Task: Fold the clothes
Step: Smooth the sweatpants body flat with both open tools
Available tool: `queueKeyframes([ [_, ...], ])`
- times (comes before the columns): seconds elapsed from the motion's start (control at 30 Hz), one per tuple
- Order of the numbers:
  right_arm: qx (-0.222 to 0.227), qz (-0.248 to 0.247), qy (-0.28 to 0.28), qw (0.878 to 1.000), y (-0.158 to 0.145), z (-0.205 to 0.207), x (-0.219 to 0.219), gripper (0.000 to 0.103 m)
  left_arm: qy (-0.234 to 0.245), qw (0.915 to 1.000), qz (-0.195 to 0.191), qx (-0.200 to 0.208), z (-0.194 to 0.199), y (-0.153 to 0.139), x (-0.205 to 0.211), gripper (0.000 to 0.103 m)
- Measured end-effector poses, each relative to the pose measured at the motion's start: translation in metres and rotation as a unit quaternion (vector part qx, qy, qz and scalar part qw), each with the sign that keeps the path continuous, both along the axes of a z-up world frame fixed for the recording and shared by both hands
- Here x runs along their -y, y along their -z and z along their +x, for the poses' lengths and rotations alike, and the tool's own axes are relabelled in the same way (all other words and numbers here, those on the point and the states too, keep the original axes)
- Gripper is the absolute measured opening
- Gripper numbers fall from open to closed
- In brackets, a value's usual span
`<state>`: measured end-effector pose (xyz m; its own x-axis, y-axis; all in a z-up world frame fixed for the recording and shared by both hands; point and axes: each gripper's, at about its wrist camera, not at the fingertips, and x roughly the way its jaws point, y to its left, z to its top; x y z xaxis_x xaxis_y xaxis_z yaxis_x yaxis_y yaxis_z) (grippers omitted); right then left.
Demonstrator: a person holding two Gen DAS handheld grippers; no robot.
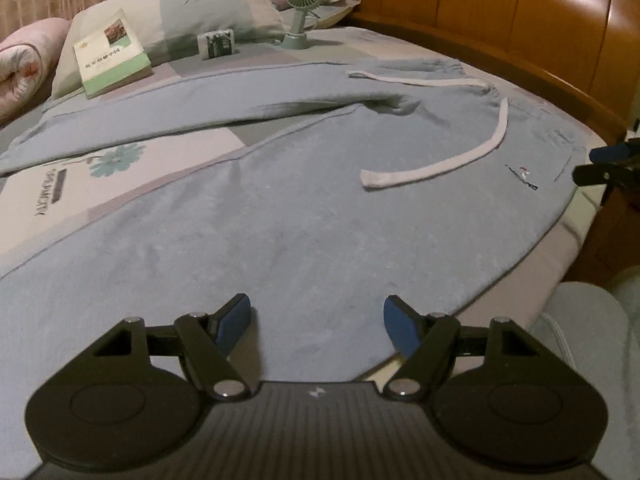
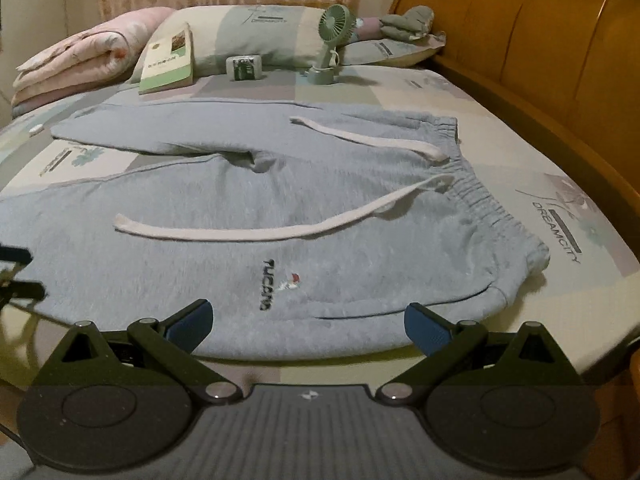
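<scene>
Left wrist view first: I see the bed filling most of the frame, with the blue sweatpants spread flat across it, not yet folded. Their long axis runs side to side in front of me, waistband to the right, legs trailing off left. The near leg lies directly under my left gripper, so that one is closer to the legs; my right gripper hangs over the hip by the pocket. Both sets of jaws stand wide apart with nothing between them. I judge the next grab wants the near edge. The white drawstring lies loose on top.
</scene>
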<state>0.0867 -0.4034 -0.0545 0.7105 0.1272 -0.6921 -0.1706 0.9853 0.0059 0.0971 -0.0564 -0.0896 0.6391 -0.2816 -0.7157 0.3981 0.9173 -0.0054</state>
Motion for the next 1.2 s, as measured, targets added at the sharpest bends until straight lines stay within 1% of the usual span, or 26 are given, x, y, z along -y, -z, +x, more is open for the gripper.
queueKeyframes([
  [0.1, 0.001, -0.002, -0.013, 1.0, -0.009, 0.009, -0.022, 0.103, -0.012, 0.9989, 0.007, 0.046, 0.002, -0.013, -0.018, 0.075],
  [0.17, 0.006, 0.001, -0.029, 1.0, -0.013, 0.016, -0.043, 0.103, -0.035, 0.9976, 0.007, 0.059, 0.009, -0.015, -0.033, 0.075],
  [0.2, 0.009, 0.003, -0.037, 0.999, -0.015, 0.019, -0.054, 0.103, -0.048, 0.9973, 0.002, 0.056, 0.012, -0.013, -0.042, 0.075],
  [0.3, 0.012, 0.017, -0.066, 0.998, -0.015, 0.029, -0.089, 0.103, -0.085, 0.9958, -0.012, 0.03, 0.016, -0.003, -0.071, 0.075],
  [0.4, -0.002, 0.033, -0.089, 0.996, -0.005, 0.035, -0.118, 0.103, -0.124, 0.9921, -0.018, 0.001, 0.007, 0.009, -0.1, 0.074],
  [0.43, -0.011, 0.035, -0.094, 0.995, -0.001, 0.037, -0.125, 0.103, -0.131, 0.991, -0.026, -0.002, 0.001, 0.011, -0.111, 0.074],
  [0.53, -0.039, 0.04, -0.11, 0.992, 0.013, 0.039, -0.144, 0.103, -0.139, 0.9886, -0.057, -0.003, -0.013, 0.003, -0.141, 0.075],
  [0.63, -0.062, 0.039, -0.112, 0.991, 0.026, 0.039, -0.156, 0.103, -0.161, 0.9845, -0.066, 0.021, -0.008, -0.01, -0.17, 0.075],
  [0.73, -0.076, 0.046, -0.099, 0.991, 0.034, 0.039, -0.16, 0.103, -0.197, 0.9762, -0.086, 0.031, 0.012, -0.015, -0.202, 0.075],
  [0.83, -0.076, 0.044, -0.092, 0.992, 0.036, 0.038, -0.163, 0.103, -0.235, 0.9627, -0.134, 0.009, 0.037, -0.006, -0.236, 0.075],
  [0.87, -0.078, 0.042, -0.091, 0.992, 0.036, 0.039, -0.164, 0.103, -0.253, 0.9576, -0.138, 0.003, 0.043, -0.002, -0.246, 0.074],
  [0.93, -0.08, 0.042, -0.086, 0.992, 0.035, 0.04, -0.162, 0.103, -0.295, 0.9483, -0.117, 0.001, 0.048, 0.007, -0.263, 0.071],
  [1.0, -0.082, 0.042, -0.077, 0.993, 0.035, 0.042, -0.159, 0.103, -0.321, 0.9438, -0.076, 0.024, 0.04, 0.008, -0.275, 0.071],
  [1.03, -0.082, 0.044, -0.073, 0.993, 0.035, 0.043, -0.158, 0.103, -0.337, 0.9397, -0.053, 0.028, 0.036, 0.009, -0.28, 0.068],
  [1.07, -0.083, 0.045, -0.069, 0.993, 0.036, 0.045, -0.156, 0.103, -0.347, 0.9365, -0.038, 0.03, 0.033, 0.01, -0.284, 0.06],
  [1.1, -0.083, 0.047, -0.064, 0.993, 0.036, 0.047, -0.155, 0.103, -0.352, 0.9351, -0.031, 0.031, 0.03, 0.01, -0.287, 0.06],
  [1.17, -0.086, 0.05, -0.059, 0.993, 0.036, 0.051, -0.153, 0.103, -0.343, 0.9381, -0.033, 0.03, 0.025, 0.007, -0.286, 0.062],
  [1.2, -0.088, 0.051, -0.056, 0.993, 0.035, 0.054, -0.153, 0.103, -0.338, 0.9405, -0.023, 0.03, 0.025, 0.004, -0.28, 0.063],
])
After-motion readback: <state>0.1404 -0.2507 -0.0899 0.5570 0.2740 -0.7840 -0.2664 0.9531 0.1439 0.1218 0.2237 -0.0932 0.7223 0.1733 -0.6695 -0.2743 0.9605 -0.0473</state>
